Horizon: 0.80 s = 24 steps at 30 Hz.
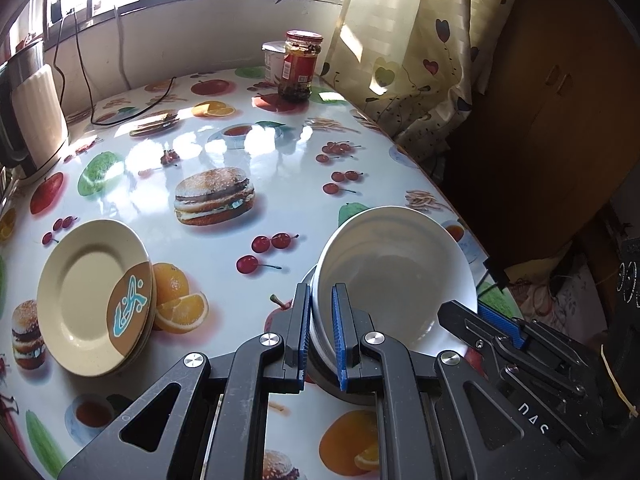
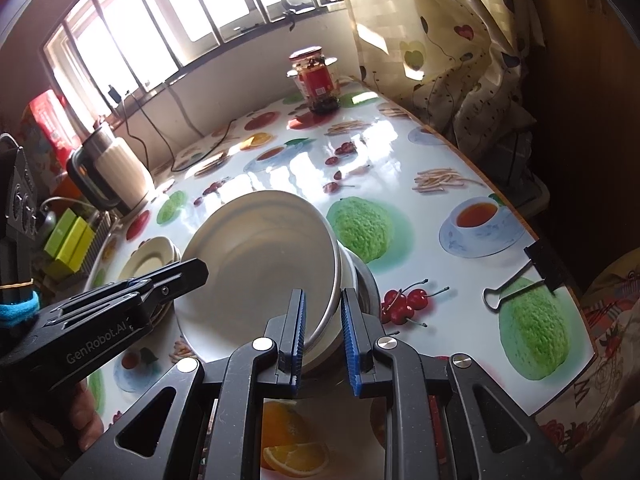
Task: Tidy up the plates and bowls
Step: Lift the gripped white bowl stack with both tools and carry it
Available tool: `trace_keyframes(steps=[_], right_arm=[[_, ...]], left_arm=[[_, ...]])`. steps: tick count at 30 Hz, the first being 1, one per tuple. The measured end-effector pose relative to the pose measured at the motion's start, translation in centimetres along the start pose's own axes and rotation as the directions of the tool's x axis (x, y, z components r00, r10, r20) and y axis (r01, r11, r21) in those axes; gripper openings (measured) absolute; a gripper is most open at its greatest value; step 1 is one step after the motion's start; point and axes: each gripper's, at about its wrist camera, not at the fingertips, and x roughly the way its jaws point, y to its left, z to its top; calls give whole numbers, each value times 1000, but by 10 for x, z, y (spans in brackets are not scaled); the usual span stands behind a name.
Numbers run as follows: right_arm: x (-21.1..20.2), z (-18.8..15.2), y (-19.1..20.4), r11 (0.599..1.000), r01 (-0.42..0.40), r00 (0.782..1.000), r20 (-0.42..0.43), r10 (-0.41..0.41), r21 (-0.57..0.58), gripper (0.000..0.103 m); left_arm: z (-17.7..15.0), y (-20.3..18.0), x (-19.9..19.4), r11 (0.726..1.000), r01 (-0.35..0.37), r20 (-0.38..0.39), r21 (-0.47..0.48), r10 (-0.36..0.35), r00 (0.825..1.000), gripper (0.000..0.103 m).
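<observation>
On the fruit-printed tabletop, near its right edge, your left gripper and right gripper are each clamped on opposite rims of the white bowl, which sits tilted in the bowls nested beneath it. The cream plates lie stacked well to its left, and a red-lidded jar stands at the far end.

- The bowl is plain white.
- The plate is cream, with a brown patch and a blue squiggle on it.
- The table cover is shiny white, with pictures of burgers, red cherries, oranges, green fruit and cups of tea.
- The jar has a red lid and a red label.
- The curtain is pale yellow with hearts.
- The gripper pads are blue on black.
</observation>
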Motion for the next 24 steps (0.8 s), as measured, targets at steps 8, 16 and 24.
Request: trace_keyframes(steps=[8, 16, 24], right_arm=[[1, 0, -3, 1000, 3, 1000, 2, -3, 4, 20], [1, 1, -3, 1000, 7, 1000, 3, -7, 3, 20], [2, 2, -4, 1000, 15, 1000, 3, -15, 0, 21]], left_arm=[[-3, 0, 7, 1000, 1, -18, -10, -1, 1000, 11], [-4, 0, 8, 1000, 5, -20, -18, -5, 1000, 11], [-4, 3, 6, 1000, 12, -11, -28, -12, 1000, 11]])
